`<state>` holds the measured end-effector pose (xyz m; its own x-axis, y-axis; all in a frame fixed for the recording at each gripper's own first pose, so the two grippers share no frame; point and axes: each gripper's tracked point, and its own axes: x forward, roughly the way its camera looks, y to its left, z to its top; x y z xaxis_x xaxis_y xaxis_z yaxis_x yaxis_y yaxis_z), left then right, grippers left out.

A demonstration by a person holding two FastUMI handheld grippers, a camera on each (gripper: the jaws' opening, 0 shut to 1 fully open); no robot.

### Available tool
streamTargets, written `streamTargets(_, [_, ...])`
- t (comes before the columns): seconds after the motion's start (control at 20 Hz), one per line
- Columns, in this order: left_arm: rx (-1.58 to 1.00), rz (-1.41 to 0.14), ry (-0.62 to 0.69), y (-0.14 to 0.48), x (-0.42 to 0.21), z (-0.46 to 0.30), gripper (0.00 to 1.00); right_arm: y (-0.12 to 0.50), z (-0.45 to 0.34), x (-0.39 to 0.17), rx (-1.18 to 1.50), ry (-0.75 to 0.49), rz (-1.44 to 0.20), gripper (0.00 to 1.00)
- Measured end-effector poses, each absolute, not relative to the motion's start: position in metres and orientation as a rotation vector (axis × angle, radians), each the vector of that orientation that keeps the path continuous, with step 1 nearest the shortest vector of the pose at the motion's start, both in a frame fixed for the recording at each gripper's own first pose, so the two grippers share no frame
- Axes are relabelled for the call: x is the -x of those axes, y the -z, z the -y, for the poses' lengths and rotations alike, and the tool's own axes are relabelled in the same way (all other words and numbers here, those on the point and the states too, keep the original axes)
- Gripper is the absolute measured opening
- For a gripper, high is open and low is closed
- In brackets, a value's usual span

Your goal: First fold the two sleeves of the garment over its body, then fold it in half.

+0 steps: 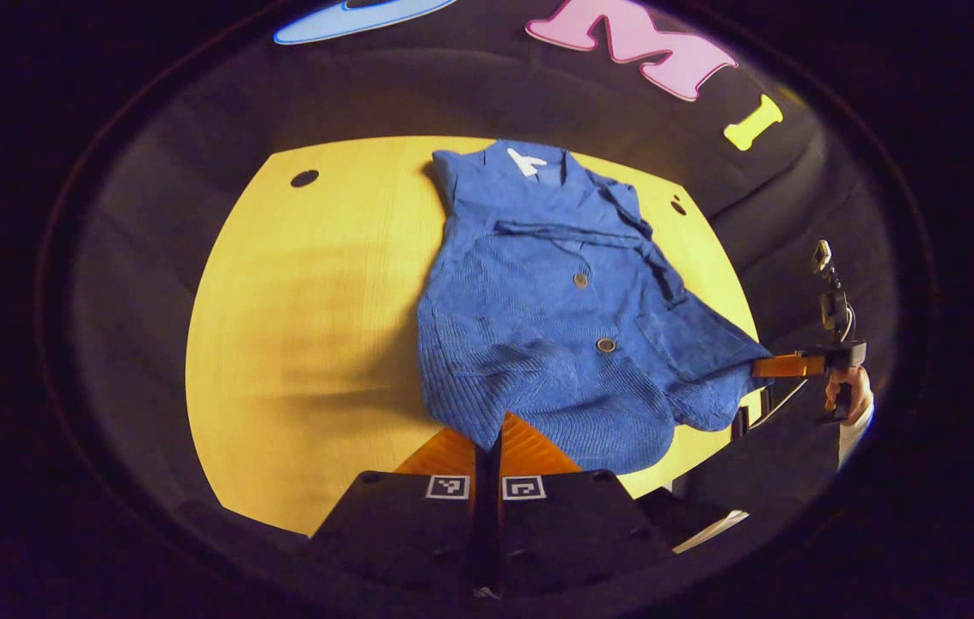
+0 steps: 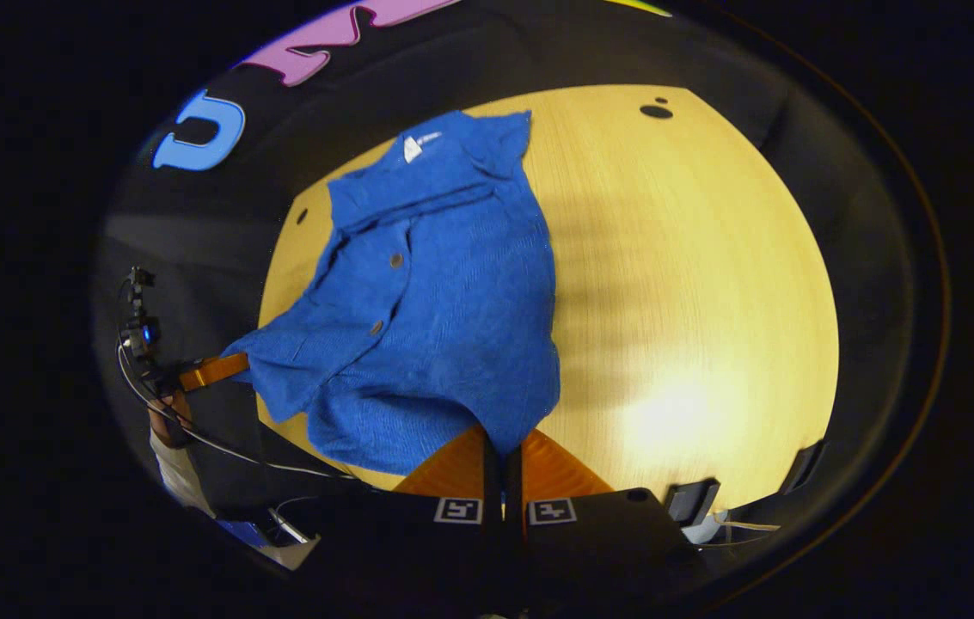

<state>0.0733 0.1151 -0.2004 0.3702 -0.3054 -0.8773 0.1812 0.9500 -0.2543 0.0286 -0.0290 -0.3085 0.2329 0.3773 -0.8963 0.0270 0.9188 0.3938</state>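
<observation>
Two grippers pinch the near hem of the blue garment (image 1: 555,327), which lies on the yellow table (image 1: 306,327) with its collar at the far edge. The left gripper (image 1: 489,430) is clamped on one hem corner, fingers together on the fabric. The right gripper (image 2: 502,447) is clamped the same way on the opposite hem corner.

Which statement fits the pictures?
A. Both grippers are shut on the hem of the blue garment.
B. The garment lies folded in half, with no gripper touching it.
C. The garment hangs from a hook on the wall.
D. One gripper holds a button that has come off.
A: in each view the jaws are closed on the hem of the garment, left gripper and right gripper, over the table.
</observation>
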Motion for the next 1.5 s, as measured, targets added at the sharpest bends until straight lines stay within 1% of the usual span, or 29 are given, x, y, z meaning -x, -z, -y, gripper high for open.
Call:
streamTargets(0.15, [0.201,-1.036,0.302,0.144,-0.120,-0.119,0.00,0.257,0.029,-0.104,-0.388,-0.242,-1.154,0.05])
streamTargets(0.25, [0.240,-0.956,0.267,0.109,-0.177,-0.121,0.00,0.227,0.031,-0.170,-0.364,-0.230,-1.036,0.04])
streamTargets(0.35, [0.250,-0.891,0.203,0.103,-0.232,-0.124,0.00,0.206,0.027,-0.242,-0.325,-0.215,-0.924,0.05])
streamTargets(0.4, [0.238,-0.886,0.169,0.105,-0.256,-0.128,0.00,0.204,0.025,-0.275,-0.295,-0.204,-0.884,0.04])
streamTargets(0.55, [0.154,-0.881,0.085,0.128,-0.318,-0.123,0.00,0.239,0.014,-0.364,-0.183,-0.185,-0.816,0.04])
streamTargets(0.7, [0.101,-0.864,0.024,0.157,-0.368,-0.131,0.00,0.300,0.006,-0.433,-0.085,-0.178,-0.764,0.04])
streamTargets(0.75, [0.056,-0.856,0.009,0.167,-0.379,-0.133,0.00,0.324,0.004,-0.446,-0.062,-0.183,-0.762,0.04])
streamTargets(0.85, [-0.011,-0.880,-0.017,0.177,-0.380,-0.142,0.00,0.375,0.005,-0.458,-0.003,-0.186,-0.780,0.04])
streamTargets(0.95, [-0.030,-0.880,-0.058,0.182,-0.385,-0.141,0.00,0.406,0.004,-0.467,0.039,-0.188,-0.791,0.05])
streamTargets(1.0, [-0.038,-0.882,-0.078,0.179,-0.385,-0.141,0.02,0.417,0.000,-0.471,0.027,-0.188,-0.799,0.05])
streamTargets(1.05, [-0.037,-0.903,-0.059,0.181,-0.383,-0.135,0.06,0.423,0.003,-0.475,0.009,-0.170,-0.797,0.07])
streamTargets(1.1, [-0.054,-0.931,-0.050,0.185,-0.380,-0.132,0.14,0.429,0.002,-0.484,-0.021,-0.153,-0.797,0.14])
streamTargets(1.15, [-0.078,-0.925,-0.067,0.178,-0.378,-0.135,0.34,0.431,0.003,-0.488,-0.047,-0.133,-0.795,0.19])
streamTargets(1.2, [-0.083,-0.897,-0.075,0.177,-0.381,-0.136,0.54,0.431,0.005,-0.490,-0.066,-0.120,-0.794,0.35])
streamTargets(1.25, [-0.077,-0.849,-0.062,0.169,-0.384,-0.133,0.74,0.430,0.006,-0.494,-0.076,-0.115,-0.778,0.41])
streamTargets(1.3, [-0.077,-0.804,-0.050,0.162,-0.388,-0.125,0.81,0.425,0.006,-0.497,-0.080,-0.122,-0.760,0.55])
streamTargets(1.45, [-0.119,-0.736,-0.052,0.151,-0.392,-0.116,0.84,0.411,0.009,-0.507,-0.043,-0.121,-0.684,1.00])
streamTargets(1.5, [-0.126,-0.726,-0.060,0.148,-0.392,-0.113,0.84,0.406,0.008,-0.507,-0.035,-0.128,-0.669,0.98])
